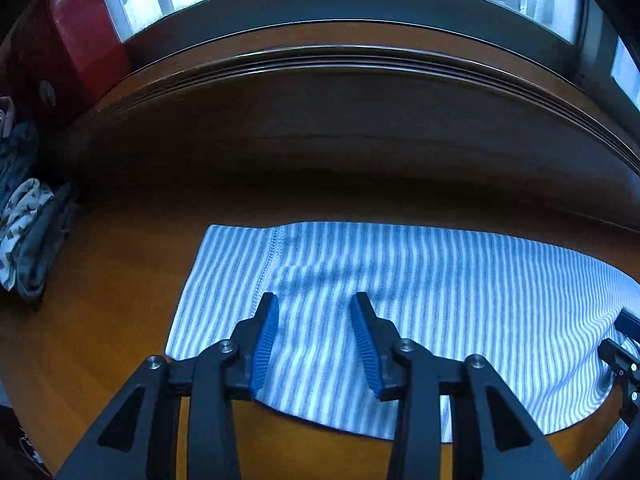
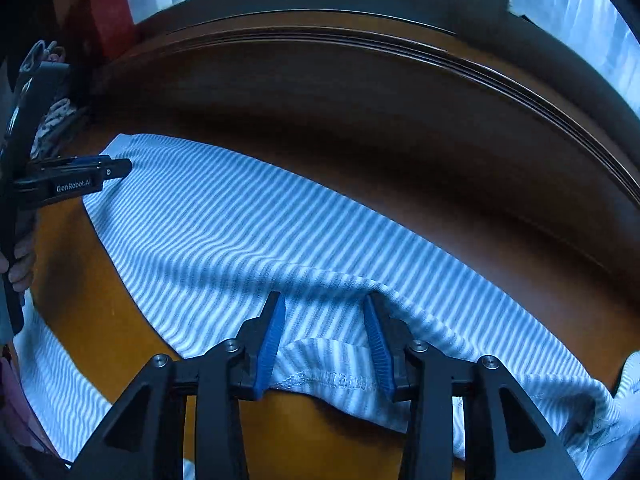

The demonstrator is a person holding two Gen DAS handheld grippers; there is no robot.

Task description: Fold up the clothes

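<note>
A blue-and-white striped garment (image 1: 440,280) lies spread flat on the wooden table (image 1: 112,264). My left gripper (image 1: 316,300) hovers open over its left part, beside a stitched seam, with nothing between the blue pads. In the right wrist view the same garment (image 2: 240,220) runs diagonally across the table (image 2: 100,312). My right gripper (image 2: 325,300) is open and straddles a raised hemmed fold at the near edge; cloth drapes over the right fingertip (image 2: 378,320). The left gripper (image 2: 80,176) shows side-on at the far left, over the garment's corner.
A stack of folded clothes (image 1: 28,240) sits at the table's left side. A red box (image 1: 80,40) stands in the back-left corner under the window. A dark raised ledge (image 1: 360,80) bounds the far side. A hand (image 2: 20,268) holds the left tool.
</note>
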